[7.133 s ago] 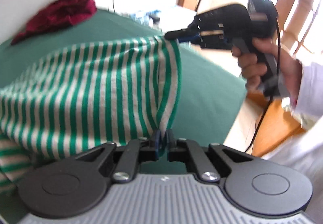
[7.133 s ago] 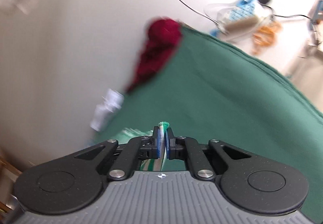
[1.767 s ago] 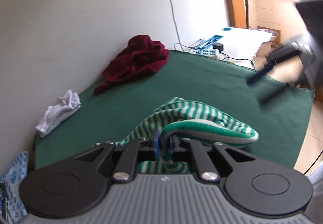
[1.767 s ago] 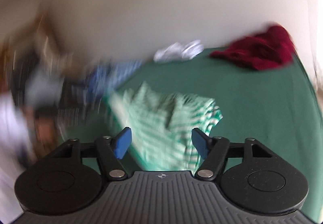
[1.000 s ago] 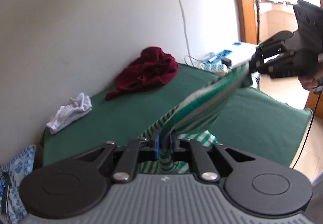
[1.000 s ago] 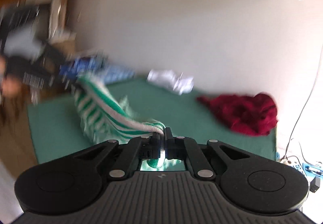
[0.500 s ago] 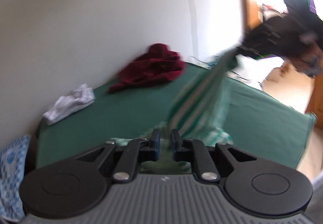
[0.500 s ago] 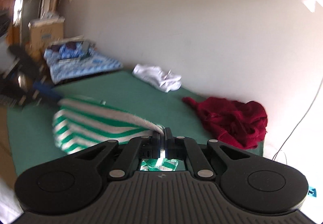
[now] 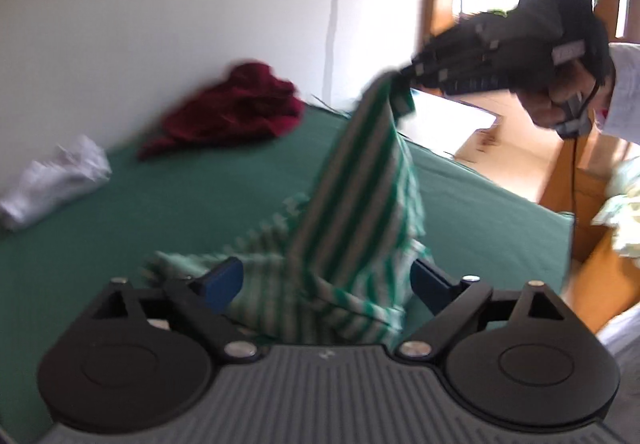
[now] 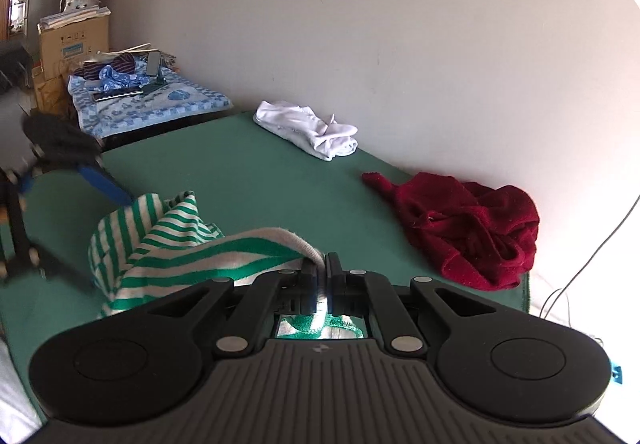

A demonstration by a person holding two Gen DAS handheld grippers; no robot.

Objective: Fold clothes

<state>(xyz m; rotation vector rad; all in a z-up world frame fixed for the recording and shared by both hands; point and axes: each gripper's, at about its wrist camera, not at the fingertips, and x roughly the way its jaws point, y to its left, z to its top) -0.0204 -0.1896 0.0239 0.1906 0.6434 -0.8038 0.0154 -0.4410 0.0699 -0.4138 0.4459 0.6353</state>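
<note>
A green-and-white striped garment (image 9: 360, 212) rises from the green-covered table (image 9: 200, 196) up to my right gripper (image 9: 404, 80), which a person's hand (image 9: 560, 96) holds at the upper right. In the right wrist view that gripper (image 10: 322, 276) is shut on the striped garment (image 10: 168, 244) at its edge. My left gripper (image 9: 326, 280) is opening. Its blue pads (image 9: 222, 280) stand wide apart on either side of the cloth and do not press on it. The left gripper (image 10: 64, 180) shows blurred at the left of the right wrist view.
A crumpled dark red garment (image 10: 468, 228) and a white garment (image 10: 312, 128) lie on the table (image 10: 240, 172) by the wall. Beyond the table's far end are a blue patterned cloth (image 10: 140, 100) with small items and a cardboard box (image 10: 74, 40). Wooden furniture (image 9: 592, 196) stands to the right.
My left gripper's jaws have spread wide and let go of the striped garment. The right gripper still holds its edge up, and the cloth now hangs steeply from it.
</note>
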